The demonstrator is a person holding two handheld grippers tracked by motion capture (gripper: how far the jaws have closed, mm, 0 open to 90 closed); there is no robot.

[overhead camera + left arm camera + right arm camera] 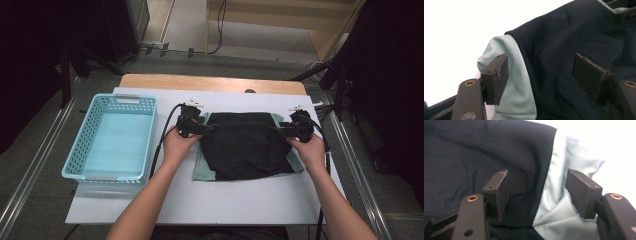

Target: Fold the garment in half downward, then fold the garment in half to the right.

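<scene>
High view shows a folded garment [245, 145], black with pale green edges, lying flat on the white table [200, 200], with a gripper at each of its far corners. The left gripper [212, 127] points inward over the garment's far left corner, and the right gripper [277, 131] points inward over the far right corner; each is held by a hand behind it. A light blue basket [82, 150] stands well apart, out beyond the left gripper.

Left gripper view has its jaws spread apart, pads clear of the cloth, with the green-edged corner of the garment [519, 82] lying between them. Right gripper view shows the same: jaws wide, not pinching, the seam of black and green fabric [549, 195] lying loose between the pads.
</scene>
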